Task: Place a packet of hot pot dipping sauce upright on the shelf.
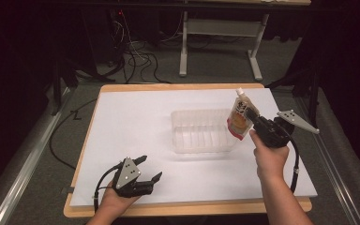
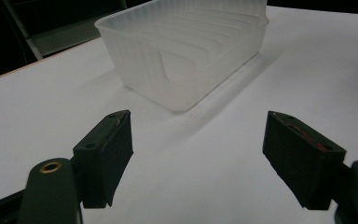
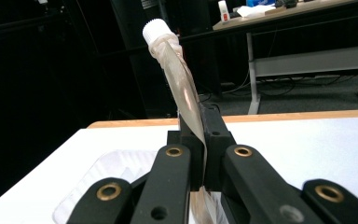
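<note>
Pouch: one, white screw cap, clamped between the jaws of the right tool and held upright just above the right end of one clear plastic tub on the white worktop. Left tool: jaws wide, nothing between them, near the worktop's front edge.

A lab or test room, dim and bare. Beyond the grippers, past the white-topped table, loose cables trail over grey carpet under a metal-legged workbench, black curtains to either side.
</note>
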